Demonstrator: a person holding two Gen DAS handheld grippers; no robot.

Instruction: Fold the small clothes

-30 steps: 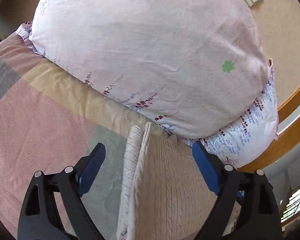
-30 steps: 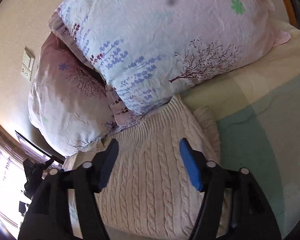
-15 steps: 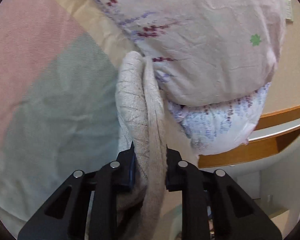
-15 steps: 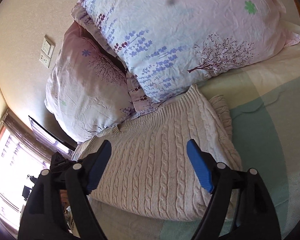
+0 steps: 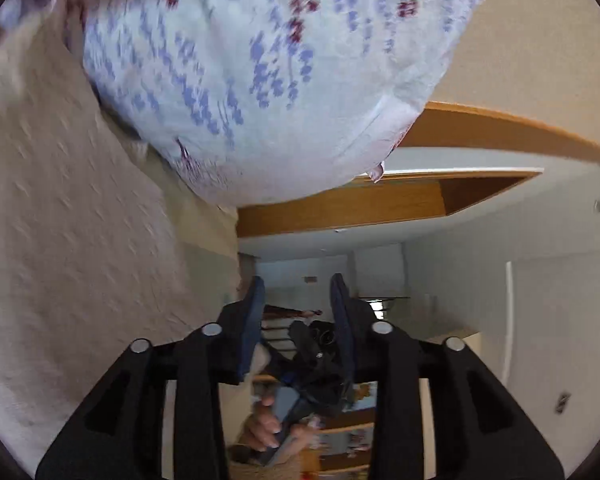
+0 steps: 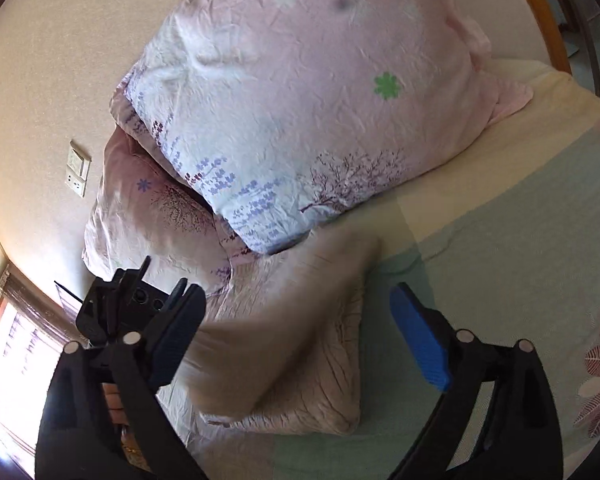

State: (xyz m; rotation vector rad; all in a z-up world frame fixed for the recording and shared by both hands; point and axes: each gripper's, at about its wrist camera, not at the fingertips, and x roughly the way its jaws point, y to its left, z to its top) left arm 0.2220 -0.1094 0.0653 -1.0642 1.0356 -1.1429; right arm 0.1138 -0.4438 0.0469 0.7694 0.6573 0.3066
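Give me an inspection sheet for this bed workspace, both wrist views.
Surface: bed cover, pastel blocks, lying flat.
Job's things: cream cable-knit sweater, folded bundle beside the pillows, motion-blurred.
Clutter: upper pillow leaning on lower pillow, both floral.
Grippers: left gripper part open, nothing between its jaws; right gripper wide open over the sweater, contact unclear.
Cables: nothing seen.
Surroundings: wall switch, wooden bed frame, bright window.

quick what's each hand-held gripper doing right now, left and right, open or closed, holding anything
Left hand-held gripper: partly open, nothing between its fingers; the sweater lies beside it.
Right hand-held gripper: wide open above the sweater, holding nothing.
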